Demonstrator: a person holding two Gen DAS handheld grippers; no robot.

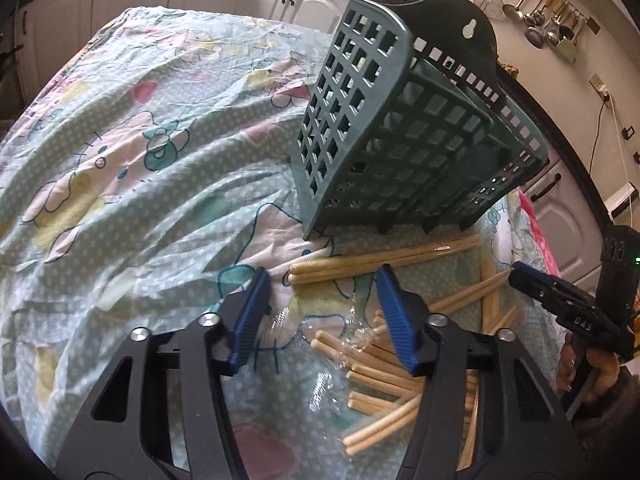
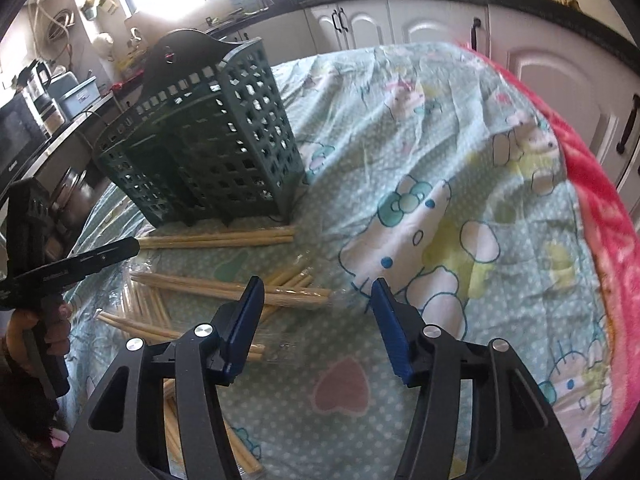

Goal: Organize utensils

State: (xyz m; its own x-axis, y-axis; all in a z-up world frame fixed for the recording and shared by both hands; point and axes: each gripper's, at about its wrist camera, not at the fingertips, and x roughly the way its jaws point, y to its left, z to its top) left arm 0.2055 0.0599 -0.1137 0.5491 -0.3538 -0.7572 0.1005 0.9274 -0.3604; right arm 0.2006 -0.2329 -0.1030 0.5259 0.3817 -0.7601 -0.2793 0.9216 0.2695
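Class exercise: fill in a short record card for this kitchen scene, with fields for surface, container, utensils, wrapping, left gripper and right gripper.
surface: table under a cartoon-print cloth
container: green lattice holder, upright on the cloth, nothing visible inside
utensils: wooden chopsticks scattered on the cloth in front of the holder
wrapping: clear plastic film lying among the chopsticks
left gripper: jaws apart, nothing gripped, over the chopsticks
right gripper: jaws apart, nothing gripped

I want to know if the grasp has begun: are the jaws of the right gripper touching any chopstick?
Apart. The right wrist view shows the right gripper with jaws open above the cloth; the chopsticks lie beyond its left pad, nothing pinched.
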